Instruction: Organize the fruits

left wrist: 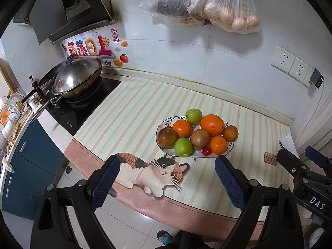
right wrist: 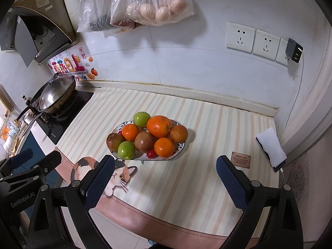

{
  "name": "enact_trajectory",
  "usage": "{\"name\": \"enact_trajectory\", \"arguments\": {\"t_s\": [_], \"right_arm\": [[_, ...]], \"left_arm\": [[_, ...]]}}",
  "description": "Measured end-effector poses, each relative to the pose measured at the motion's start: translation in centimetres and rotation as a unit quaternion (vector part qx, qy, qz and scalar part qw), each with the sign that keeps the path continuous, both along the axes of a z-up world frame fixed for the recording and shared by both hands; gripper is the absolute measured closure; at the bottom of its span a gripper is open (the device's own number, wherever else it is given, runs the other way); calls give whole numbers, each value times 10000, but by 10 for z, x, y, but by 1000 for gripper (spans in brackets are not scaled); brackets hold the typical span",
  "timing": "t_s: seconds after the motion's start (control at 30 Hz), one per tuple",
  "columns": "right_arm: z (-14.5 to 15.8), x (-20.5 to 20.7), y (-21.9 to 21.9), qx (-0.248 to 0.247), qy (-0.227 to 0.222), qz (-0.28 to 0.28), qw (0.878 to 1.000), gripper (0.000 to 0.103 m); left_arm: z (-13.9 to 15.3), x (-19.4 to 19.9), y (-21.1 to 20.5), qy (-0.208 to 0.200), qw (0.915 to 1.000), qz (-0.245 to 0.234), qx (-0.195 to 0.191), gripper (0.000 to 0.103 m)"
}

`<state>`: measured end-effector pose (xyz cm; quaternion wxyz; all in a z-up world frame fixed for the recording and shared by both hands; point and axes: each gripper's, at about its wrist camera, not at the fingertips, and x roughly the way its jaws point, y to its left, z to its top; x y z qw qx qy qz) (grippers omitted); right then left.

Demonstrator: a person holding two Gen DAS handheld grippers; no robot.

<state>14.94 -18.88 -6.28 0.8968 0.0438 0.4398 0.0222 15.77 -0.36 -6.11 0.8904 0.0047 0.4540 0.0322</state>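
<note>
- Plate (right wrist: 180,149): oval, patterned ceramic, sat mid-tabletop (right wrist: 186,186) on a striped mat, heaped with smooth oranges (right wrist: 158,126), green apples (right wrist: 126,149), dull reddish apples (right wrist: 144,141).
- Left tongs (left wrist: 167,181): ribbed blue pads, spread wide, holding nothing.
- Right tongs (right wrist: 165,179): likewise wide apart, empty, short of the plate.

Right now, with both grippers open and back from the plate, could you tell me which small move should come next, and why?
Probably ease the right gripper forward toward the large orange topping the patterned oval plate. Both it and the left gripper are open and empty, and that fruit sits highest and unobstructed.
</note>
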Motion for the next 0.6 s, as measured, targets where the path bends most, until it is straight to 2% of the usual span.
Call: {"name": "enact_trajectory", "arguments": {"t_s": [0.6], "right_arm": [[1, -1, 3, 16, -18, -2, 10000, 3]], "left_arm": [[6, -2, 7, -37, 10000, 4, 6, 9]]}}
